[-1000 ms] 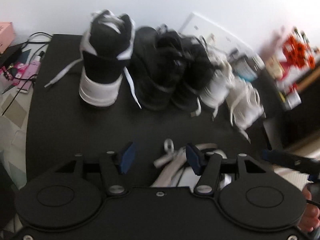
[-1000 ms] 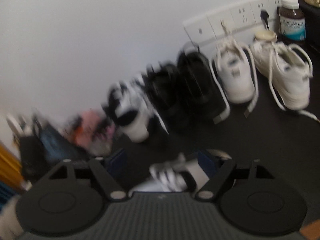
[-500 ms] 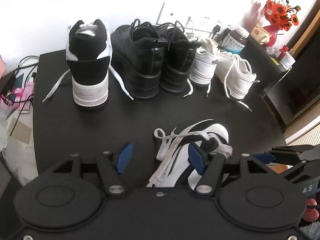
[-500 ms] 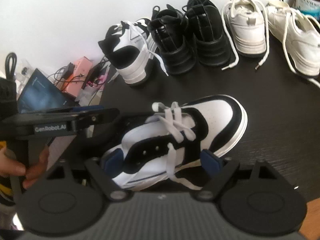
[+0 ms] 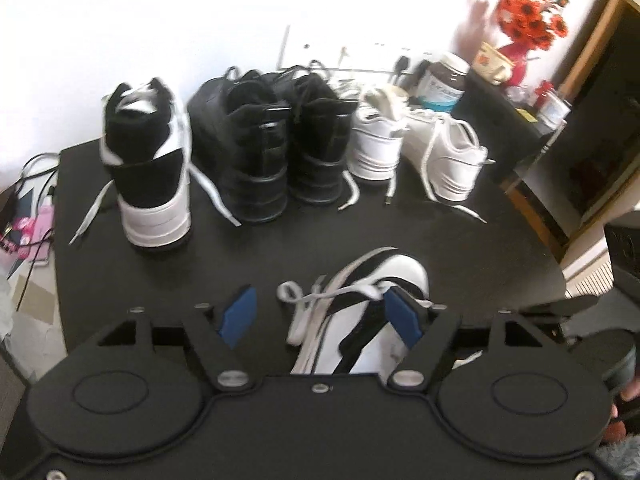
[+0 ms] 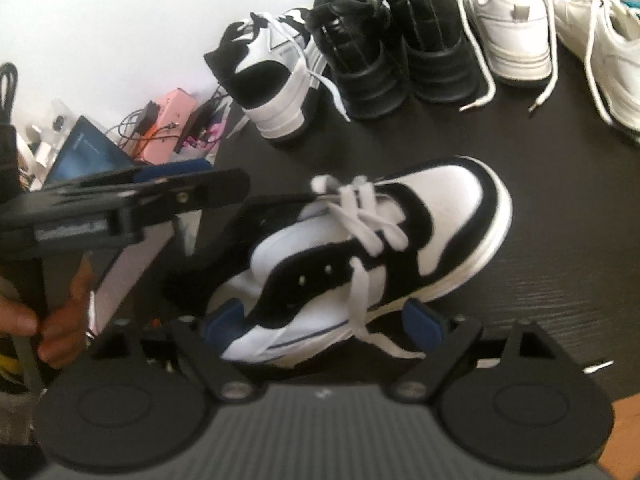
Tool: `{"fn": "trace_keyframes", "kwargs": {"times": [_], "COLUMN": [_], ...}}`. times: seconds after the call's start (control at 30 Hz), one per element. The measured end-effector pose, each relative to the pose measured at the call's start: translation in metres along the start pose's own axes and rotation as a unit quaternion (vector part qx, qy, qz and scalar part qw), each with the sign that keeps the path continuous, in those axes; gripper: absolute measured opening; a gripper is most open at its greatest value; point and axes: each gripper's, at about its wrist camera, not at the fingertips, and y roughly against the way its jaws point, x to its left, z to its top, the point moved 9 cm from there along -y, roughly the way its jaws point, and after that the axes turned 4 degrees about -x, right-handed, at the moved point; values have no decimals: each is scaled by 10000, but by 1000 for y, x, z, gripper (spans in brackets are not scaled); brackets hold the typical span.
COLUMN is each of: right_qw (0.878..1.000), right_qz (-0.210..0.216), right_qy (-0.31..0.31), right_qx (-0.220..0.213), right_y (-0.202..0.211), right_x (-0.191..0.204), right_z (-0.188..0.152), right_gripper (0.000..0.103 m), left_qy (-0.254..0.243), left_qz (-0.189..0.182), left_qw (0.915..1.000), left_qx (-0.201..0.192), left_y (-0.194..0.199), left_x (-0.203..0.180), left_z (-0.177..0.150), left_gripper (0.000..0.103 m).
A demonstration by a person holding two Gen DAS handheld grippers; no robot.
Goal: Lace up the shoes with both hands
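Observation:
A black-and-white sneaker (image 6: 416,216) lies on its side on the black table (image 5: 460,236), toe pointing away from me. Its white lace (image 6: 368,216) crosses the lower eyelets, and one loose end hangs over the side. My right gripper (image 6: 324,320) straddles the heel end with both blue pads clear of the shoe, so it is open. In the left wrist view the sneaker (image 5: 396,276) sits under my left gripper (image 5: 322,314), whose jaws are opening with nothing pinched. A lace loop (image 5: 288,292) lies between the pads. The left gripper's fingers (image 6: 192,196) reach in from the left near the tongue.
A row stands along the back wall: the matching black-and-white shoe (image 5: 148,176), two black shoes (image 5: 248,152), two white sneakers (image 5: 412,148). A jar (image 5: 444,80) and red flowers (image 5: 528,12) are at the back right. Cables and a pink box (image 6: 172,116) clutter the left edge.
The left gripper's pads have spread wider and its view has rolled and lifted. The right gripper has tipped down over the sneaker, which now fills its view.

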Motion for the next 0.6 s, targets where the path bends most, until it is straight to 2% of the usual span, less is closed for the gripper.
{"fn": "trace_keyframes", "kwargs": {"times": [0.27,0.37,0.53,0.6], "right_qw": [9969,9949,9946,9941], "right_qz": [-640,-814,-948,-959], "right_qy": [-335,-383,-345,-437], "right_qx": [-325,-446,-234,-259], "right_y": [21,28,22,21], "right_x": [-50,-64,-68,-70], "right_z": [9,10,1,1], "right_gripper": [85,85,81,81], "left_qy": [-305,-409,-755,-644], "left_qz": [-111,-280,32,53], "left_qw": [9990,9981,9963,9971], "left_qx": [298,366,413,407], "left_y": [-20,-27,-40,-40], "left_x": [-32,-48,-58,-54], "left_z": [-28,-34,-42,-42], "left_gripper": [79,79,84,87]}}
